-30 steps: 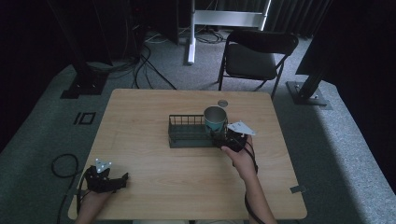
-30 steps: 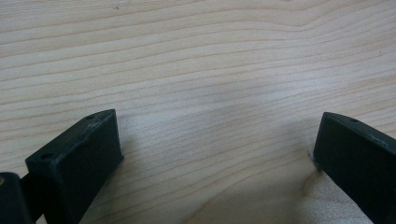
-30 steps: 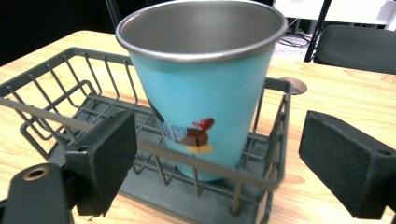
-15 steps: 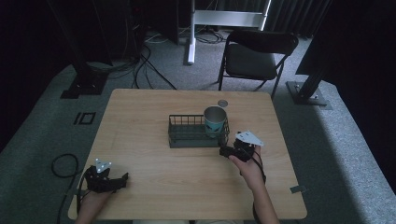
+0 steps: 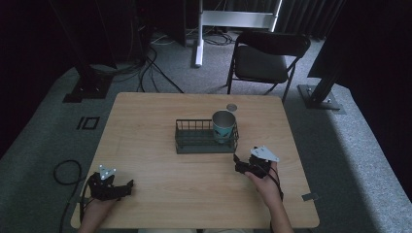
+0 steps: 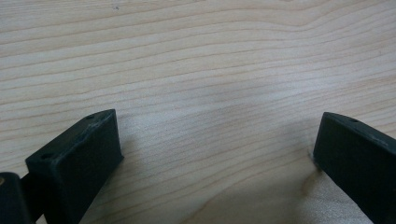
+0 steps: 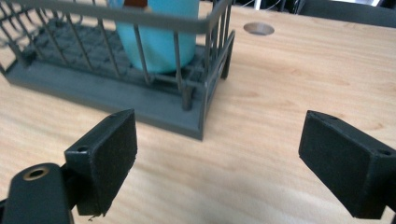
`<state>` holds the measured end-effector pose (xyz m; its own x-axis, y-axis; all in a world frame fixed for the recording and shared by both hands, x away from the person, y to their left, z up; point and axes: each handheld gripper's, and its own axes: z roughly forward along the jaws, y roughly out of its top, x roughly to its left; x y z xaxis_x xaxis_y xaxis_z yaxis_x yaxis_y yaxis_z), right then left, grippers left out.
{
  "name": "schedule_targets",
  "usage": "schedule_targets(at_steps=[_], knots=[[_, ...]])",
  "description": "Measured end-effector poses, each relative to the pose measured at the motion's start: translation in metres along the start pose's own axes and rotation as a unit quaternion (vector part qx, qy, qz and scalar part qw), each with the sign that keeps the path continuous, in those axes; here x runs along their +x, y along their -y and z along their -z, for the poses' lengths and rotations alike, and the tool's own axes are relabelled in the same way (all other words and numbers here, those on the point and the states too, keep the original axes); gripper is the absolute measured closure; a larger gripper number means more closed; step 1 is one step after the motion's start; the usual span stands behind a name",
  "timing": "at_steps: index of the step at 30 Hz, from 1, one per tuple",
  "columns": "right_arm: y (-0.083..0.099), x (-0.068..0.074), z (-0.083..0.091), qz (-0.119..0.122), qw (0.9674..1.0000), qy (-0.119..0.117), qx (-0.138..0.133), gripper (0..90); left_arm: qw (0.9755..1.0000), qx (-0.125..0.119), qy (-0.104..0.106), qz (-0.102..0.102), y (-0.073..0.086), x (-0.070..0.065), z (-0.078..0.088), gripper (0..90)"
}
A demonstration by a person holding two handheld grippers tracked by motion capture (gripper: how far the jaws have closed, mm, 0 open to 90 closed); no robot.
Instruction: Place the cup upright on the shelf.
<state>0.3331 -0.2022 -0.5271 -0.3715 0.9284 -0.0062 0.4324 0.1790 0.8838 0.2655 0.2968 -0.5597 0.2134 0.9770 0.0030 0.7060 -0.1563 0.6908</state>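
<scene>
so left to right: the left tongs [image 5: 127, 187] sit wide and empty near the bench's [image 5: 145, 126] front left corner. the cup [image 5: 223, 125] already stands upright in the right end of the wire basket [image 5: 194, 138] mid-bench. the right tongs [image 5: 236, 162] are wide, empty, just off its front right corner. looks pretty much done to me.

The wire basket [image 7: 140, 88] bars hide part of the blue cup [image 7: 156, 35], and the right gripper view's top edge cuts off its rim.
</scene>
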Motion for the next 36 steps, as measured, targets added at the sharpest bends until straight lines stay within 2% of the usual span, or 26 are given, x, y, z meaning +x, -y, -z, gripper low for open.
schedule_targets(at_steps=[2,5,10,11,14,16,21,23,26,29,32,36], knots=[[0.006,0.001,0.001,0.009,0.9999,0.002,0.007,11.2,1.0,0.0,0.0,0.0,0.0,0.0,0.0,1.5],[0.011,-0.001,0.005,0.006,0.9999,0.001,0.012,11.2,1.0,0.0,0.0,0.0,0.0,0.0,0.0,1.5],[0.023,-0.008,0.011,0.005,0.9995,0.009,0.029,11.2,1.0,0.0,0.0,0.0,0.0,0.0,0.0,1.5],[0.026,-0.011,0.013,-0.001,0.9995,0.01,0.03,11.2,1.0,0.0,0.0,0.0,0.0,0.0,0.0,1.5],[0.031,-0.016,0.015,0.005,0.9991,0.021,0.037,11.2,1.0,0.0,0.0,0.0,0.0,0.0,0.0,1.5],[0.036,-0.02,0.017,-0.006,0.9986,0.025,0.046,11.2,1.0,0.0,0.0,0.0,0.0,0.0,0.0,1.5],[0.041,-0.029,0.022,-0.013,0.9974,0.036,0.061,11.2,1.0,0.0,0.0,0.0,0.0,0.0,0.0,1.5],[0.043,-0.036,0.026,-0.025,0.9966,0.046,0.064,11.2,1.0,0.0,0.0,0.0,0.0,0.0,0.0,1.5],[0.046,-0.043,0.029,-0.028,0.9957,0.057,0.068,11.2,1.0,0.0,0.0,0.0,0.0,0.0,0.0,1.5],[0.05,-0.053,0.032,-0.042,0.9932,0.073,0.08,11.2,1.0,0.0,0.0,0.0,0.0,0.0,0.0,1.5],[0.052,-0.06,0.035,-0.042,0.992,0.085,0.084,11.2,1.0,0.0,0.0,0.0,0.0,0.0,0.0,1.5],[0.055,-0.072,0.039,-0.061,0.9886,0.1,0.095,11.2,1.0,0.0,0.0,0.0,0.0,0.0,0.0,1.5]])
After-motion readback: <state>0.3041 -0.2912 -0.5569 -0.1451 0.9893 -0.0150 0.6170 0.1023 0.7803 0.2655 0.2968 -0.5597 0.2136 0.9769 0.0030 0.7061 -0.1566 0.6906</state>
